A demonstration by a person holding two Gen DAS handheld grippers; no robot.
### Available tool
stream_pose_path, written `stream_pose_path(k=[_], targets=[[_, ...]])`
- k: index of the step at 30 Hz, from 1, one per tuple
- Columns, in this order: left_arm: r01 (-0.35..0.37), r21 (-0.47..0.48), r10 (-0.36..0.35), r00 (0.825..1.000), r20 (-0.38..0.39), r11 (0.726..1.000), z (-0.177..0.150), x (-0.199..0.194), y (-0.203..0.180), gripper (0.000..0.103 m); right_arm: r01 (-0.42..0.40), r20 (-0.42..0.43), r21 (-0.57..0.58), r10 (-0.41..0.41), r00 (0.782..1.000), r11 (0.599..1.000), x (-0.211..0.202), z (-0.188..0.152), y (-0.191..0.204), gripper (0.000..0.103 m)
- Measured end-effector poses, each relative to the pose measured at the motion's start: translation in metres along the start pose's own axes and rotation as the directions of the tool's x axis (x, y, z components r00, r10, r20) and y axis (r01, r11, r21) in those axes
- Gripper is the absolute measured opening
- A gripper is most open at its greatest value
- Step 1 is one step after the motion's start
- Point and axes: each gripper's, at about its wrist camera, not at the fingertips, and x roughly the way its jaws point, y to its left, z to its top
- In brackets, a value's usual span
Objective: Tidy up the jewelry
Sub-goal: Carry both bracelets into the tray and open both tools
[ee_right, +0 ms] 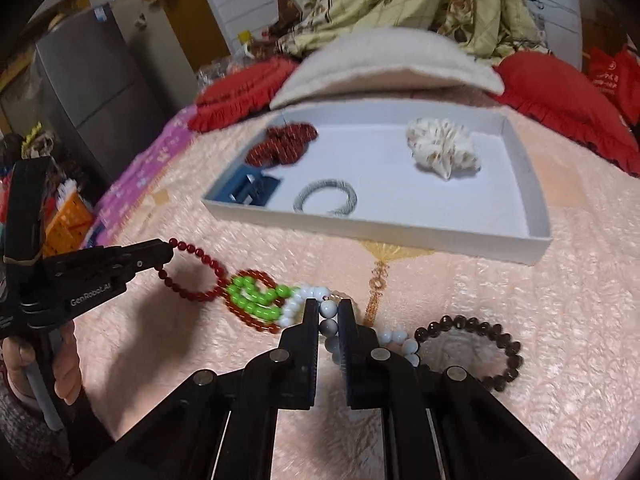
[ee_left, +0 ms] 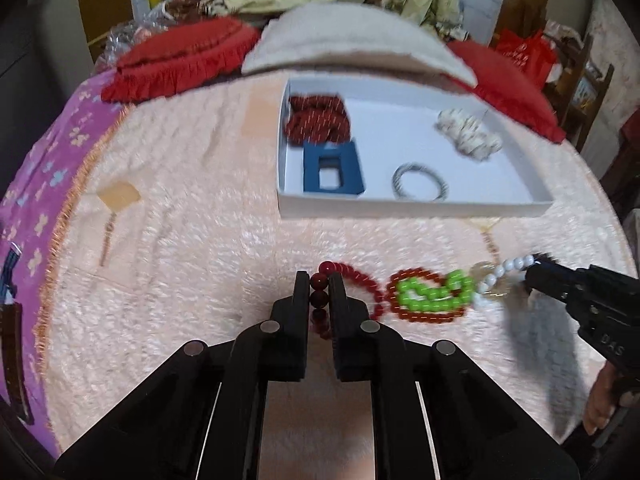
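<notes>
In the left wrist view my left gripper (ee_left: 319,289) is shut on a dark red bead bracelet (ee_left: 362,280) that lies on the pink fluffy blanket. In the right wrist view my right gripper (ee_right: 329,312) is shut on a white bead bracelet (ee_right: 298,304). Between the two lies a green bead bracelet (ee_right: 256,300) tangled with an orange-red one (ee_right: 250,316). The right gripper (ee_left: 534,270) also shows at the right edge of the left wrist view, and the left gripper (ee_right: 168,254) at the left of the right wrist view. A dark brown bead bracelet (ee_right: 480,356) lies to the right.
A shallow white box (ee_left: 400,204) stands beyond the bracelets. It holds a red scrunchie (ee_left: 316,120), a small blue box (ee_left: 332,168), a grey bangle (ee_left: 420,182) and a cream scrunchie (ee_left: 468,132). Red cushions (ee_left: 180,60) and a cream pillow (ee_left: 352,40) lie behind it.
</notes>
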Motion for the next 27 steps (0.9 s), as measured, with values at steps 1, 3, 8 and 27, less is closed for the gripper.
stream_pose_path(k=[1, 3, 8, 27], targets=[[0.004, 0.003, -0.004, 1.0, 0.017, 1.0, 0.002, -0.01, 0.0, 0.008, -0.001, 0.018, 0.002, 0.001, 1.0, 1.0, -0.009, 0.002, 0.001, 0.009], [0.014, 0.007, -0.015, 0.999, 0.049, 1.0, 0.008, -0.029, 0.0, 0.008, -0.005, 0.047, 0.005, 0.005, 0.999, 1.0, -0.024, 0.006, 0.004, 0.009], [0.062, 0.019, -0.064, 0.991, 0.114, 0.998, 0.023, -0.07, -0.004, 0.008, -0.018, 0.131, 0.008, 0.017, 0.991, 1.0, -0.065, 0.02, 0.007, 0.009], [0.116, 0.119, -0.124, 0.99, 0.066, 0.986, 0.059, -0.066, -0.044, 0.008, -0.002, 0.203, 0.046, -0.007, 0.979, 0.999, -0.102, 0.061, -0.011, 0.009]])
